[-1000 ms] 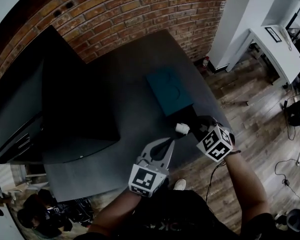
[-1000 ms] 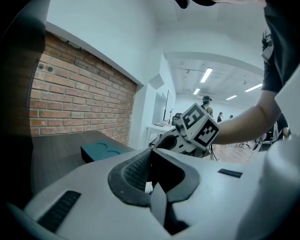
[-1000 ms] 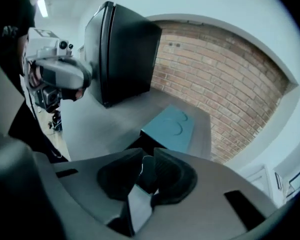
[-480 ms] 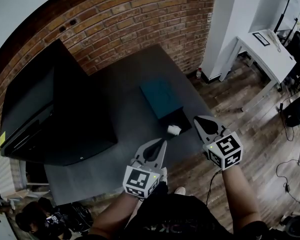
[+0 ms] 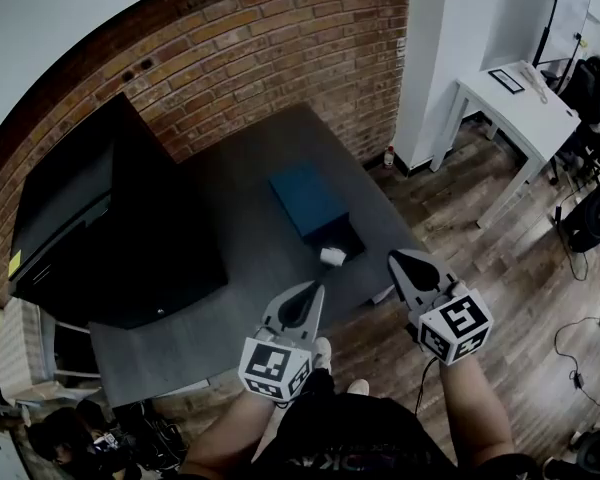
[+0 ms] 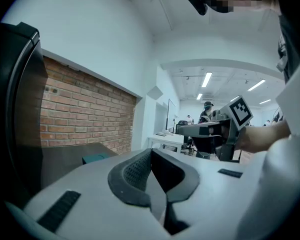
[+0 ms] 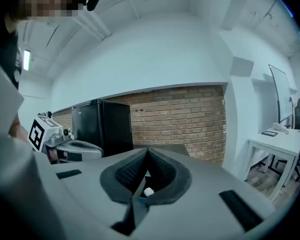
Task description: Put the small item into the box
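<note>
Holding both grippers near the front edge of the dark grey worktop (image 5: 235, 193). My left gripper (image 5: 308, 290) has its jaws pressed together with nothing in them; my right gripper (image 5: 396, 260) has its jaws fully closed too, also empty. The small white item (image 5: 332, 256) lies on the worktop just beside the near dark end of the teal rectangular box (image 5: 305, 196), not inside it; touching or not, can't tell. It is apart from both jaw tips. A big black cabinet (image 5: 120, 228) stands at left, with a red brick wall (image 5: 280, 48) behind.
</note>
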`<state>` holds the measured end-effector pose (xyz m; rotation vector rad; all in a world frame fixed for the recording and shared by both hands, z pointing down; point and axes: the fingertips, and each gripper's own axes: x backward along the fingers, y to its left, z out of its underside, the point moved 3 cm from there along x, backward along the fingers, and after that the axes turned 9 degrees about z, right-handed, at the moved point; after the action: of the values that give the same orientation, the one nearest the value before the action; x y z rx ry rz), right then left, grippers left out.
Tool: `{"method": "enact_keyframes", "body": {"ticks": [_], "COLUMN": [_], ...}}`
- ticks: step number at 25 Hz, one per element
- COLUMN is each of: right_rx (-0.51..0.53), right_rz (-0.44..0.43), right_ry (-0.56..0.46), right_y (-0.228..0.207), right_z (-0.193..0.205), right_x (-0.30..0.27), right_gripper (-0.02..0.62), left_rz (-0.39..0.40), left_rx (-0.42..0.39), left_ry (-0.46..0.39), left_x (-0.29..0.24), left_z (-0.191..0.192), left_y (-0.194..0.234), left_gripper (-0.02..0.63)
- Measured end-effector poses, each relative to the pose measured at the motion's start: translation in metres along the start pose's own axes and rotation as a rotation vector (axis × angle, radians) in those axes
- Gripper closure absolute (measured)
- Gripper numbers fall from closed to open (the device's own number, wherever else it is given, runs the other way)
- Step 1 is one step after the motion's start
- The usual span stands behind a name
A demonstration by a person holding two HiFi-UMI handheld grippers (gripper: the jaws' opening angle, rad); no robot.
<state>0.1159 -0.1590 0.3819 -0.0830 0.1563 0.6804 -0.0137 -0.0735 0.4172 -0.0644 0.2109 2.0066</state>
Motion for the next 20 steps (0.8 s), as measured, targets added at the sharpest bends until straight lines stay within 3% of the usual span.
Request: {"method": "enact_keyframes", "body": {"ticks": [11,20], "right_rx": [-0.046,-0.051], "right_rz": [-0.05,-0.016], "right_ry": [-0.022,-0.023], "right_y": [0.011,0.017], "right_z": [0.016,0.016], "right_x": [0.048,0.072], "right_gripper": [0.577,0.577], "left_rz": [-0.038,-0.004], "left_rx": [-0.02,-0.025], "left_ry": [0.033,0.019], "left_x": [0.019,0.019], "left_z": [0.005,0.001], "left_y": [-0.052,-0.067], "left_gripper": [0.572,0.572]}}
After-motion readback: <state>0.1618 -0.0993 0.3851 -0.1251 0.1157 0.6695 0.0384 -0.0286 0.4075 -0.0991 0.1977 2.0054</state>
